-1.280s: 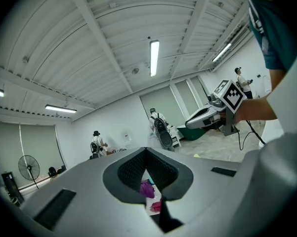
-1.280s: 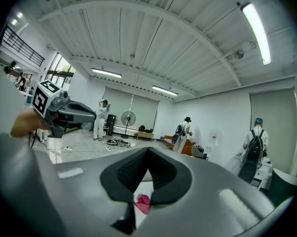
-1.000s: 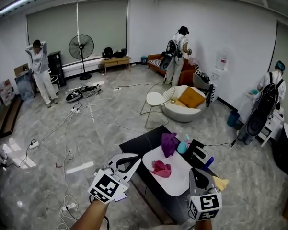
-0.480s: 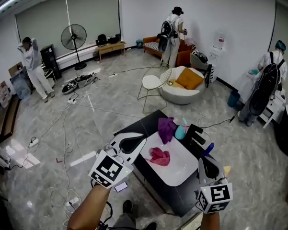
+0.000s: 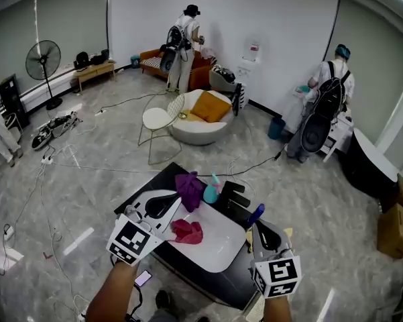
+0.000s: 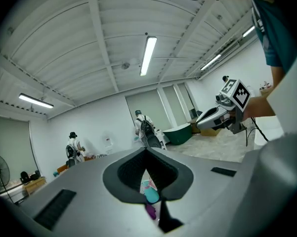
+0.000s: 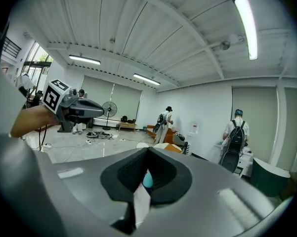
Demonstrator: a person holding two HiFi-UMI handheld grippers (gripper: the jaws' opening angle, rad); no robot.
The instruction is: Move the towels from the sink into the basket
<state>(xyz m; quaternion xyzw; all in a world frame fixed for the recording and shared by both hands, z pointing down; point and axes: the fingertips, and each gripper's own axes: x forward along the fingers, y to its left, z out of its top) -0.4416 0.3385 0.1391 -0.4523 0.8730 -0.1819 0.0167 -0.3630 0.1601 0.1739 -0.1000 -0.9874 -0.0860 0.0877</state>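
Observation:
A crumpled pink towel [image 5: 187, 231] lies in the white sink [image 5: 220, 245], which is set in a black counter [image 5: 154, 184]. A purple towel [image 5: 188, 188] is heaped at the sink's far rim, beside a teal bottle [image 5: 210, 193] and the black tap [image 5: 235, 196]. My left gripper [image 5: 176, 198] is shut and empty, hovering over the sink's left edge just left of the pink towel. My right gripper [image 5: 260, 226] is shut and empty at the sink's right edge. Through the left gripper's [image 6: 147, 154] closed jaws I glimpse the teal bottle [image 6: 151, 196] and purple cloth [image 6: 151, 212]. The right gripper [image 7: 148, 152] points at the bottle [image 7: 147, 180].
A white wire chair [image 5: 161, 119] and a round seat with an orange cushion [image 5: 208, 106] stand beyond the counter. Two people with backpacks [image 5: 182, 39] [image 5: 324, 106] stand by the far wall. Cables [image 5: 47, 159] trail over the floor on the left, and a fan [image 5: 43, 60] stands there.
The head view has swung to the right and closer over the sink. Both grippers stay shut at the sink's edges, and the towels have not moved.

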